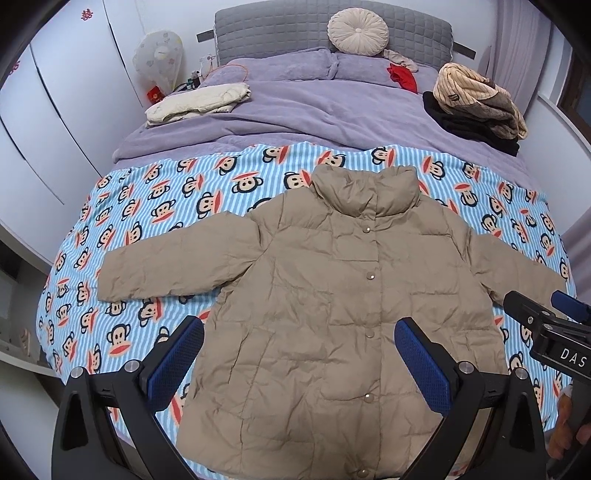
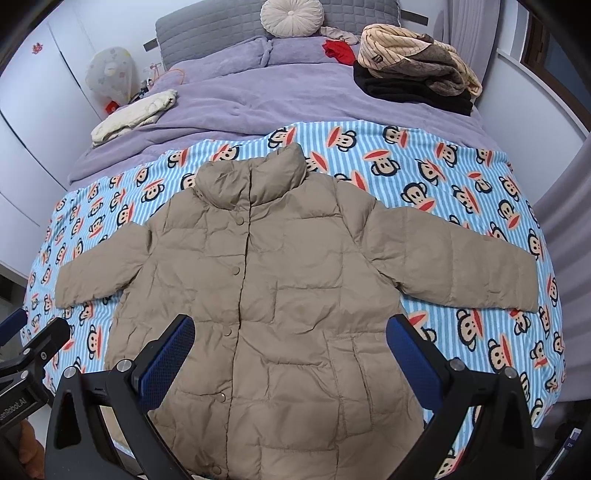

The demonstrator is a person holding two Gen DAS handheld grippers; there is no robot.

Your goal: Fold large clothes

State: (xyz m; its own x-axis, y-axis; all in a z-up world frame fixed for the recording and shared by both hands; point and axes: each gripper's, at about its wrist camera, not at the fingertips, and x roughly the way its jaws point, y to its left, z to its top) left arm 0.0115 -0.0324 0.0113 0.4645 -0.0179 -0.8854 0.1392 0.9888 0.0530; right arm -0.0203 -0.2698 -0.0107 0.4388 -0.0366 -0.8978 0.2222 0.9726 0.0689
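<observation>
A tan quilted puffer jacket lies flat and snapped closed on the monkey-print blanket, collar toward the headboard, both sleeves spread out sideways. My left gripper hovers open above the jacket's lower front, holding nothing. My right gripper is open too, above the lower front near the pocket. In the left wrist view the right gripper shows at the right edge, near the right sleeve cuff. The other tool appears at the left edge of the right wrist view.
A cream folded garment lies on the purple duvet at the left. A striped beige and black clothes pile sits at the right. A round cushion leans on the grey headboard. White wardrobes stand to the left.
</observation>
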